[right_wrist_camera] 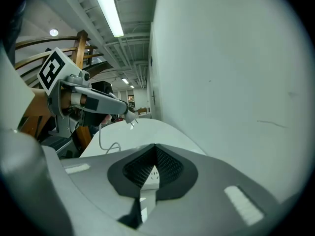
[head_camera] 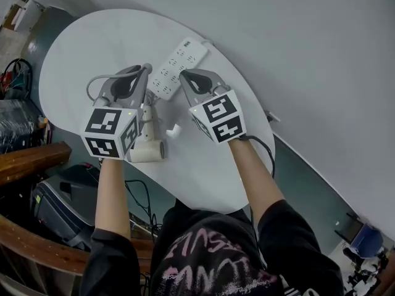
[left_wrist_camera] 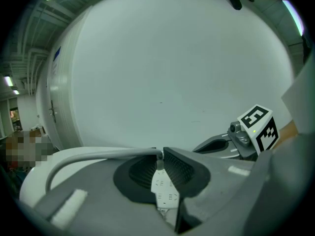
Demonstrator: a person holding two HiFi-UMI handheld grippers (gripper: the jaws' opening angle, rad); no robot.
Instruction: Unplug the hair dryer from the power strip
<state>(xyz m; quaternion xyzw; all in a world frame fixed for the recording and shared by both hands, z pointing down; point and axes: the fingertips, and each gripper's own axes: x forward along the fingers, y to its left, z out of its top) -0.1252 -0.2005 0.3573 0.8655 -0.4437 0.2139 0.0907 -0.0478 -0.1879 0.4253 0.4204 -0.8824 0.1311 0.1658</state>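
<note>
White oval table (head_camera: 77, 48) against a pale wall holds the power strip (head_camera: 179, 65), with the hair dryer (head_camera: 148, 147) lying just beside it. The left gripper (head_camera: 147, 68) pinches the grey cord (left_wrist_camera: 88, 156) at its jaw tips above the strip. The right gripper (head_camera: 183, 74) hovers over the strip, its jaws pressed together on nothing.

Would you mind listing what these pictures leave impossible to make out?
Hair dryer: head view, mostly beneath the left gripper.
Cord end: left gripper view, pinched between the shut jaws.
Power strip sockets: head view, too small to tell which are occupied.
</note>
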